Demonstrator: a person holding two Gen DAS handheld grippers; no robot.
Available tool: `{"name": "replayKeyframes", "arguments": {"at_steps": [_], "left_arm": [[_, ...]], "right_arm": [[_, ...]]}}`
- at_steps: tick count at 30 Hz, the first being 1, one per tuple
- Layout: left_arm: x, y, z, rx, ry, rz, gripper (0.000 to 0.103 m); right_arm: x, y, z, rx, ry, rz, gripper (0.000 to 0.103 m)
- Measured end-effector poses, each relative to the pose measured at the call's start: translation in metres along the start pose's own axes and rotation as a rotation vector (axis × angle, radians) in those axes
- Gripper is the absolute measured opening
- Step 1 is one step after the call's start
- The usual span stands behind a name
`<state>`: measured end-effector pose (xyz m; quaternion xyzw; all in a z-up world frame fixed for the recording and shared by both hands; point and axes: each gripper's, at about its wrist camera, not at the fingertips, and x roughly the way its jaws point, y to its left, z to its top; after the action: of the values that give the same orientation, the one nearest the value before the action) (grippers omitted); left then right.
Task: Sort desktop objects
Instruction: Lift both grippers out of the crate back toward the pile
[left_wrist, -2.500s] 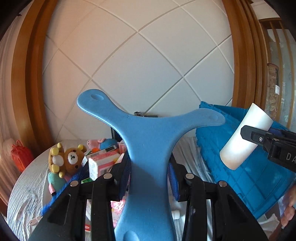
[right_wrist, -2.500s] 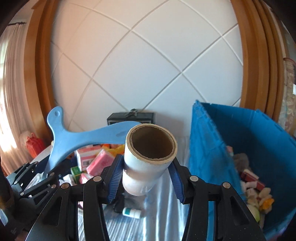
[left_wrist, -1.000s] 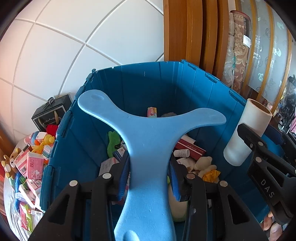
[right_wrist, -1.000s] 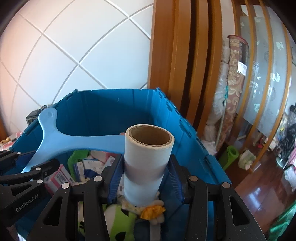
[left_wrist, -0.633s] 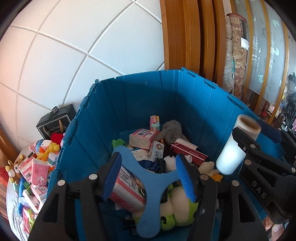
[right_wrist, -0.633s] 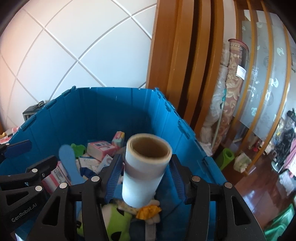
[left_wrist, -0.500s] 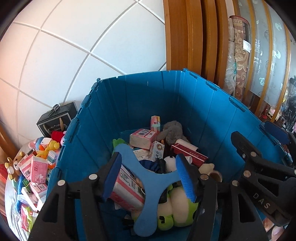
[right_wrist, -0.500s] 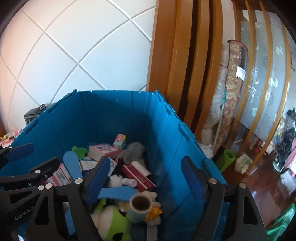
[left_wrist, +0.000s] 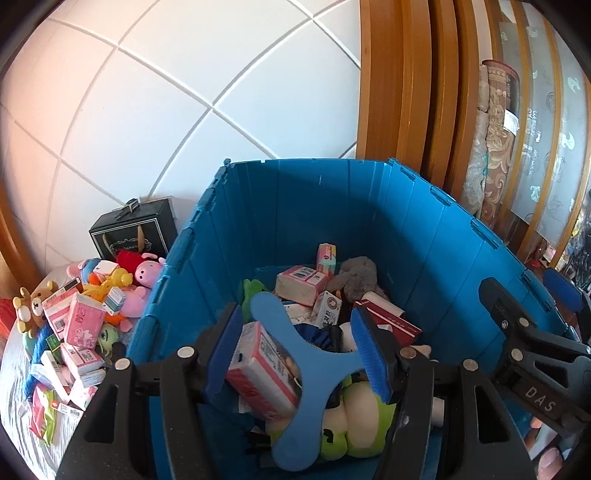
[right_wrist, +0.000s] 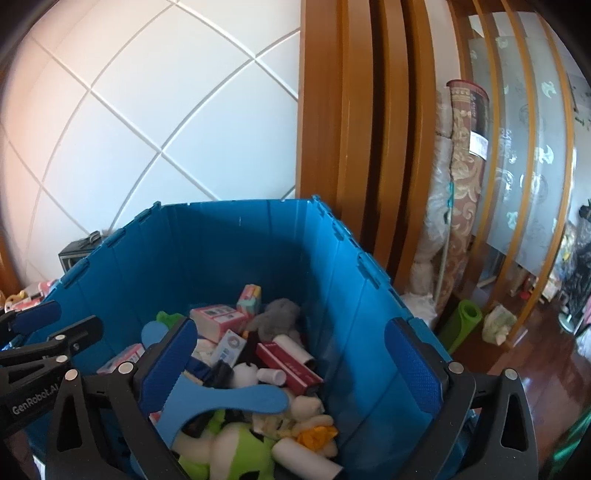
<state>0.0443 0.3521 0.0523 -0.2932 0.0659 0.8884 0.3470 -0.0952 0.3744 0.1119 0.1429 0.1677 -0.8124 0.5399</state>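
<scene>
Left hand-held gripper (left_wrist: 301, 350) spread, holding nothing, above the blue crate (left_wrist: 424, 221). Blue three-armed foam piece (left_wrist: 303, 376) lies below it inside the crate, on the green plush (left_wrist: 351, 424) and a pink box (left_wrist: 264, 373). Right hand-held gripper (right_wrist: 288, 363) spread wide, holding nothing; white roll (right_wrist: 306, 459) lies in the crate's near end below it. Readable: "DAS" on the right gripper, "GenRobot.AI" on the left. Unsorted toys and boxes (left_wrist: 81, 317) on the surface, left of the crate.

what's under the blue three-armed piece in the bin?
The blue three-armed piece lies on a pink-and-white carton and a green plush toy inside the blue bin. Anything deeper, including the bin floor, is covered.
</scene>
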Motion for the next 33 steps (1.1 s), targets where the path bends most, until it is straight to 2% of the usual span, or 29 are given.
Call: {"name": "replayKeyframes", "arguments": {"at_steps": [5, 6, 8, 11, 14, 16, 20, 26, 30, 33], "left_arm": [[-0.037, 0.028, -0.005, -0.010, -0.102, -0.020, 0.061], [-0.044, 0.036, -0.006, -0.021, -0.125, -0.032, 0.061], [-0.055, 0.053, -0.009, -0.047, -0.155, -0.012, 0.061], [-0.064, 0.082, -0.015, -0.077, -0.156, -0.005, 0.061], [-0.076, 0.115, -0.024, -0.144, -0.166, 0.039, 0.061], [-0.085, 0.137, -0.031, -0.175, -0.175, 0.099, 0.061], [-0.093, 0.183, -0.046, -0.205, -0.133, 0.224, 0.061], [-0.100, 0.260, -0.080, -0.283, -0.052, 0.324, 0.061], [-0.108, 0.313, -0.110, -0.307, -0.006, 0.351, 0.061], [-0.105, 0.356, -0.135, -0.312, 0.049, 0.359, 0.061]], "right_arm": [[-0.008, 0.008, -0.001, -0.019, 0.002, 0.017, 0.103], [-0.013, 0.011, -0.001, -0.014, -0.017, 0.034, 0.103], [-0.029, 0.021, 0.001, -0.012, -0.067, 0.084, 0.103], [-0.052, 0.044, 0.007, -0.030, -0.139, 0.151, 0.103], [-0.068, 0.075, 0.013, -0.066, -0.175, 0.237, 0.103], [-0.076, 0.099, 0.014, -0.088, -0.187, 0.269, 0.103], [-0.079, 0.149, 0.013, -0.111, -0.159, 0.353, 0.103], [-0.087, 0.236, 0.008, -0.171, -0.145, 0.481, 0.103], [-0.095, 0.298, 0.000, -0.232, -0.139, 0.572, 0.103], [-0.090, 0.343, -0.016, -0.280, -0.094, 0.631, 0.103]]}}
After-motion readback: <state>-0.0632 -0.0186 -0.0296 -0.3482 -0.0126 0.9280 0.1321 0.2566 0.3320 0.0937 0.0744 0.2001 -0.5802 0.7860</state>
